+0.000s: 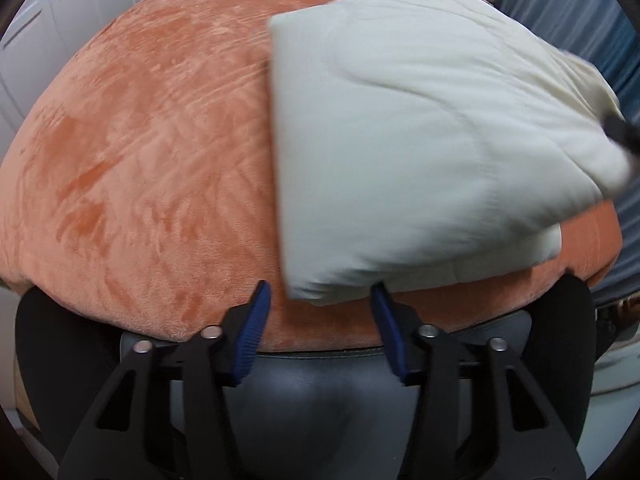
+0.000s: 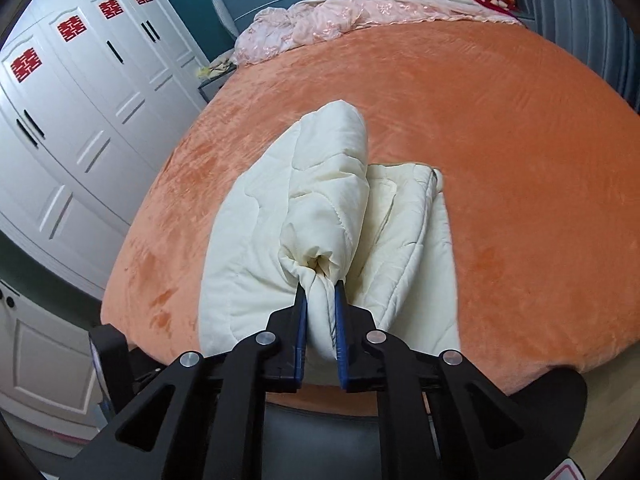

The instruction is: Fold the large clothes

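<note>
Cream quilted garment [image 2: 320, 216] lying partly folded on the orange bed cover [image 2: 500, 160], one bunched edge clamped and lifted by the right gripper [image 2: 320, 288]. Left gripper [image 1: 320, 288] spread, empty, near its front corner. Best carried across level, edges aligned. No containers visible.

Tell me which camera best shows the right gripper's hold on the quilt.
The right wrist view: the right gripper is shut on a bunched fold of the quilt. The left wrist view shows only a blurred dark tip at the quilt's right edge.
</note>
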Demonstrator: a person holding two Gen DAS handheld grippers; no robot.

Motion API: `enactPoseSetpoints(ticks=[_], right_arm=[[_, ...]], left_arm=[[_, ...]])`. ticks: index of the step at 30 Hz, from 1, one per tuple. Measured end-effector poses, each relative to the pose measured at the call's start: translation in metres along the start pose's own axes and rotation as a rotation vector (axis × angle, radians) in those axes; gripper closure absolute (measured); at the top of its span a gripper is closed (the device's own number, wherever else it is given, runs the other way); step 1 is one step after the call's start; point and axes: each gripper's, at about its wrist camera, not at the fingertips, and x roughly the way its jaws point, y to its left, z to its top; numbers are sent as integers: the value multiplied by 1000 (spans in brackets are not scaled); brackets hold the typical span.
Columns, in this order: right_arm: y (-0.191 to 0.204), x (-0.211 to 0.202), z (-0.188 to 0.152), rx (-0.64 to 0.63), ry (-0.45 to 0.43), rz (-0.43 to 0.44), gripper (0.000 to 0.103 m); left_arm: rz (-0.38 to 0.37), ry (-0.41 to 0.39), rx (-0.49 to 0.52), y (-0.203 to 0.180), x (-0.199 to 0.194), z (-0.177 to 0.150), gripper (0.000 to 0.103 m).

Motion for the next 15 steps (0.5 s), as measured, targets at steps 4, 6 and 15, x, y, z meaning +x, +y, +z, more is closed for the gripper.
enactPoseSetpoints(ticks=[4, 6, 15], right_arm=[[-32, 10, -20, 53, 64, -49, 93], [-41, 21, -30, 62, 94, -78, 93], [-55, 66, -60, 49, 174, -169, 93]], left_arm=[[-38, 16, -28, 7, 4, 4, 72], [-35, 29, -15, 1, 9, 3, 80], [-8, 71, -22, -6, 22, 2, 84]])
